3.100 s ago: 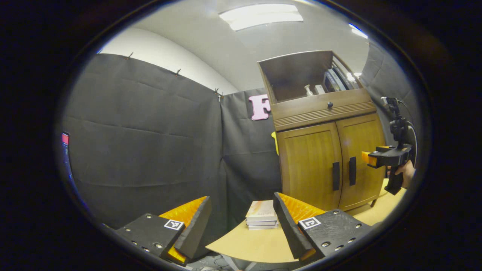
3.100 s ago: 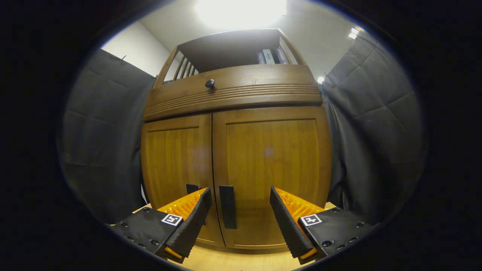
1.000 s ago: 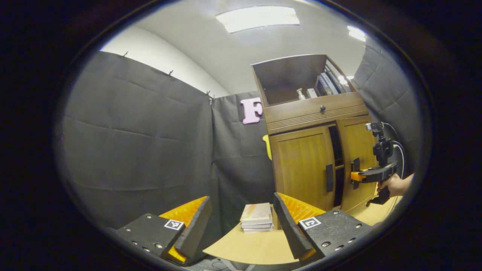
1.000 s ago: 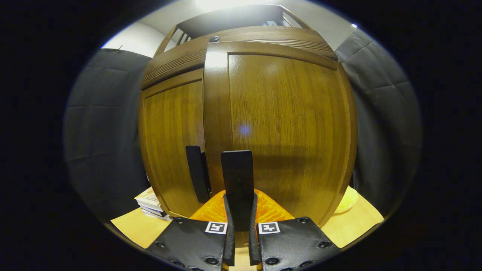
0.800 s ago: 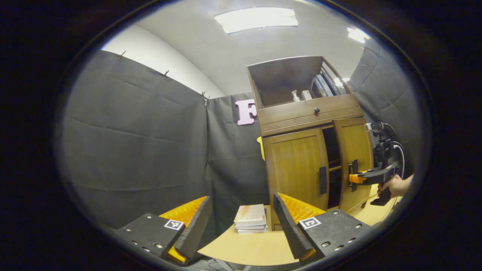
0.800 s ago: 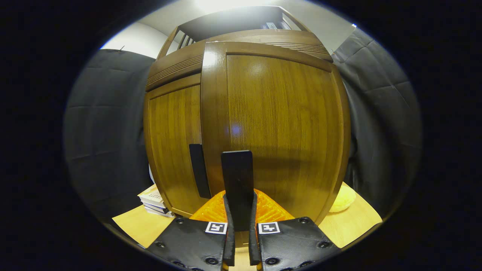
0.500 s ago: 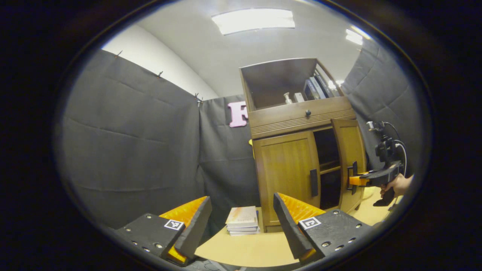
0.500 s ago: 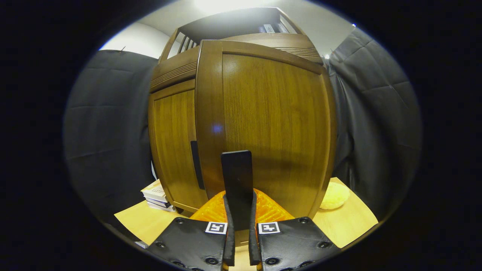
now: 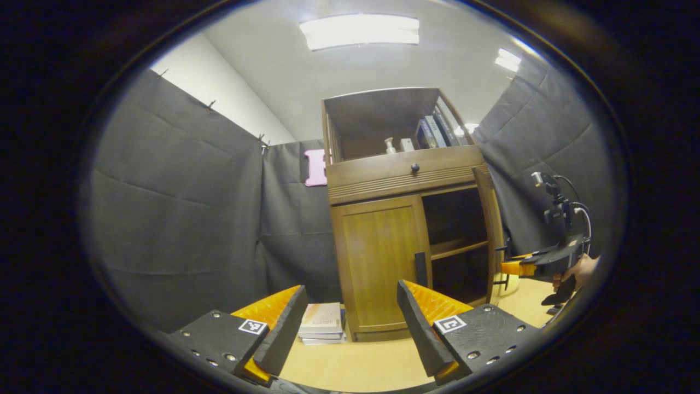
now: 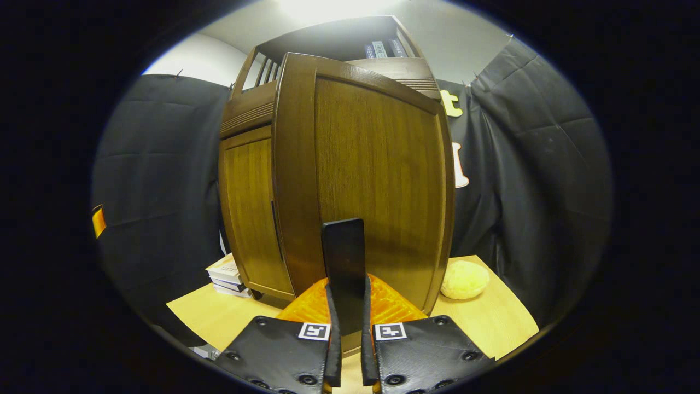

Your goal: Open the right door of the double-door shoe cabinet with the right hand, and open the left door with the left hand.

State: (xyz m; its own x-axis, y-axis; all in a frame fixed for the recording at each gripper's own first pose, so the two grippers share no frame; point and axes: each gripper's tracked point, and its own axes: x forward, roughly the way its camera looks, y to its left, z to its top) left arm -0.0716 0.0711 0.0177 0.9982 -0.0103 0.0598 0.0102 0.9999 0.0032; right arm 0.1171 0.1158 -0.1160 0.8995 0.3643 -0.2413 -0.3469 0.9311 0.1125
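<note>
Right door open, left door not yet touched

My right gripper (image 10: 347,350) is pinching the black handle (image 10: 343,257) of the right door (image 10: 377,180), swung wide out from the shoe cabinet (image 9: 402,169) at 12 o'clock on the counter (image 9: 355,366). If I pull too far, the door could strain its hinge — or the handle could slip out of the pinch. My left gripper (image 9: 350,323) is spread wide, holding nothing, well apart from the shut left door (image 9: 377,257). Its handle (image 9: 420,269) is thin, so I could miss it and bump the wood. The books (image 9: 322,323) at 11 o'clock sit near that door's swing.
</note>
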